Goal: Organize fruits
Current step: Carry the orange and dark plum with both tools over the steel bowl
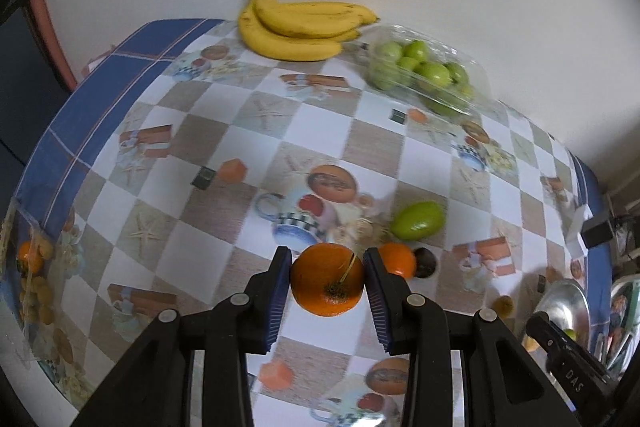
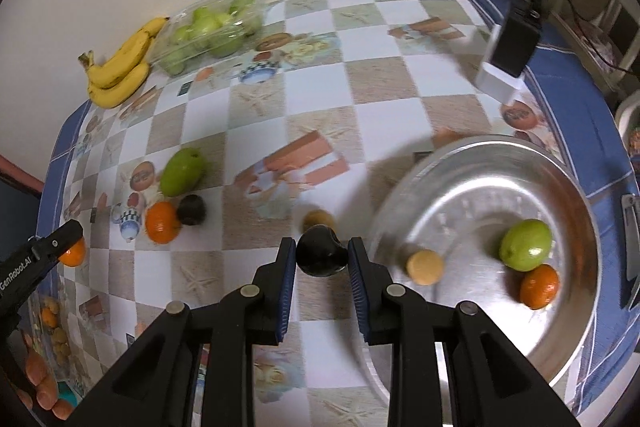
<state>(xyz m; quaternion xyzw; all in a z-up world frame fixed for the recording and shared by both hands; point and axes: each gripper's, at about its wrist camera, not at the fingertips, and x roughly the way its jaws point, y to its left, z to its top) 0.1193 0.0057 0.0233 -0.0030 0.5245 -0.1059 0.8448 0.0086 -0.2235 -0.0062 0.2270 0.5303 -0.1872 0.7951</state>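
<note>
fruits part sorted: the tray [image 2: 460, 163] holds a green fruit [image 2: 525, 245], an orange [image 2: 539, 286] and a tan piece [image 2: 425, 266]. left claw [image 1: 327, 285] grips an orange [image 1: 327, 285], right claw [image 2: 322, 257] a dark fruit [image 2: 320, 255] beside the tray; others lie left of it.

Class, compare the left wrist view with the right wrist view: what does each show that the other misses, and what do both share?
Only the left wrist view shows the left gripper clamping an orange head-on. Only the right wrist view shows the right gripper holding a dark fruit and the fruit lying inside the metal tray. Both show the bananas and the boxed green fruit.
</note>
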